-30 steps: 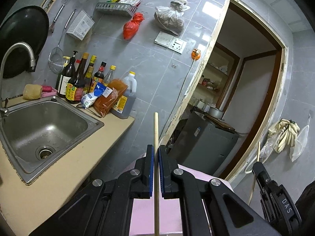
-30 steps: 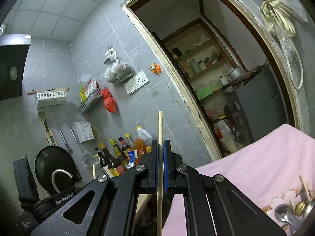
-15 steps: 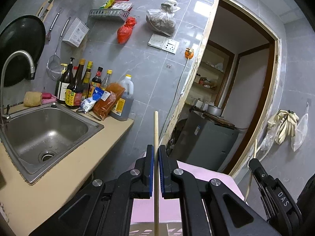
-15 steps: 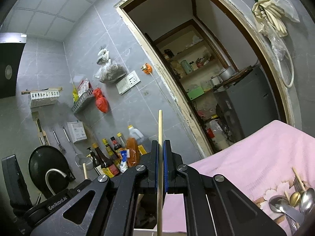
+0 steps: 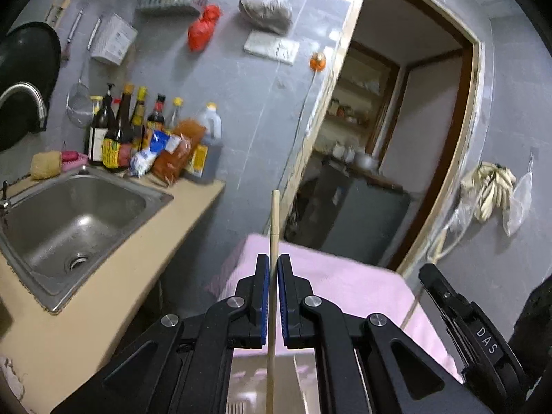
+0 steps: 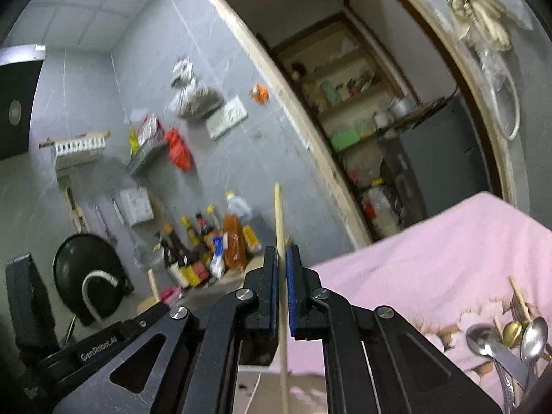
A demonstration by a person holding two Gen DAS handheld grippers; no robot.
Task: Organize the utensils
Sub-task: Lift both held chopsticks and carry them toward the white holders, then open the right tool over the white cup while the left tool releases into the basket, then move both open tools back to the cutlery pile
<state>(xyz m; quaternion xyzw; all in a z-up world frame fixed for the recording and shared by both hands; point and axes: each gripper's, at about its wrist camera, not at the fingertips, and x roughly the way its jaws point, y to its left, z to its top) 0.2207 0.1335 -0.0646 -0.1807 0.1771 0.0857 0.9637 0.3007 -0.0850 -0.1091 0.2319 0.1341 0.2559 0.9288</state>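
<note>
My left gripper is shut on a pale wooden chopstick that stands upright between its blue pads. My right gripper is shut on a second wooden chopstick, also upright. Both are held above a table under a pink cloth, which also shows in the right wrist view. Spoons and other utensils lie in a heap on the cloth at the lower right. A light container shows below the left jaws, mostly hidden. The other gripper shows at the right edge of the left view and at the lower left of the right view.
A steel sink sits in a tan counter to the left, with sauce bottles at its back. A black wok hangs on the grey tiled wall. An open doorway leads to a back room with a grey cabinet.
Both grippers have tilted downward, so the pink cloth fills more of each view and the spoon heap shows more fully. Each still holds its chopstick. The current frames are blurred by motion.
</note>
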